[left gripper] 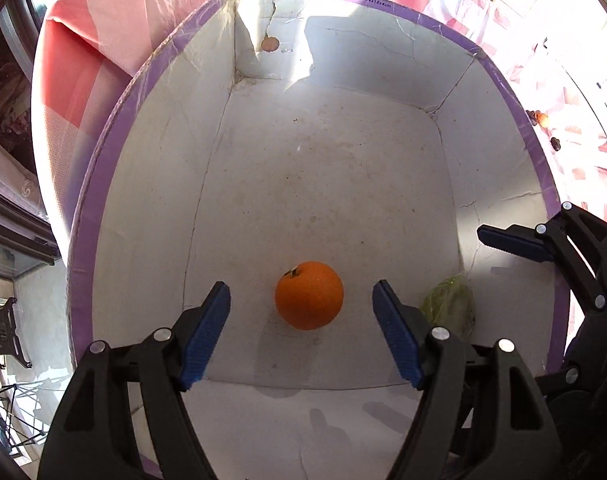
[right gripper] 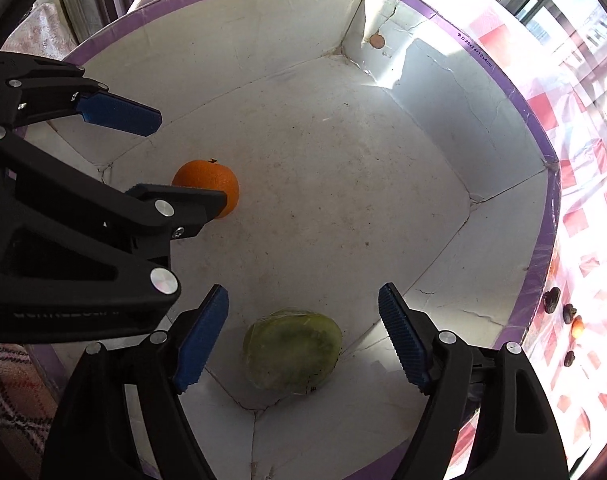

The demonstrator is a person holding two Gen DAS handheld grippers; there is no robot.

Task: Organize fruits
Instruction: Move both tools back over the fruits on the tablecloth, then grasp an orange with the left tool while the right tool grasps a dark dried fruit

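Observation:
An orange (left gripper: pixel 309 295) lies on the floor of a white box with a purple rim (left gripper: pixel 537 156). My left gripper (left gripper: pixel 301 312) is open, its blue pads on either side of the orange, not touching it. A green wrapped fruit (right gripper: pixel 292 350) lies in the near corner of the box (right gripper: pixel 539 128). My right gripper (right gripper: pixel 303 320) is open above it, pads apart and empty. The orange (right gripper: pixel 207 186) and the left gripper (right gripper: pixel 151 152) show in the right wrist view. The green fruit (left gripper: pixel 449 310) and the right gripper's fingers (left gripper: pixel 515 242) show in the left wrist view.
The box stands on a pink and red checked cloth (left gripper: pixel 83 64). Several small dark fruits and an orange-red one (right gripper: pixel 577 326) lie on the cloth right of the box. A brown spot (left gripper: pixel 269 44) marks the far wall.

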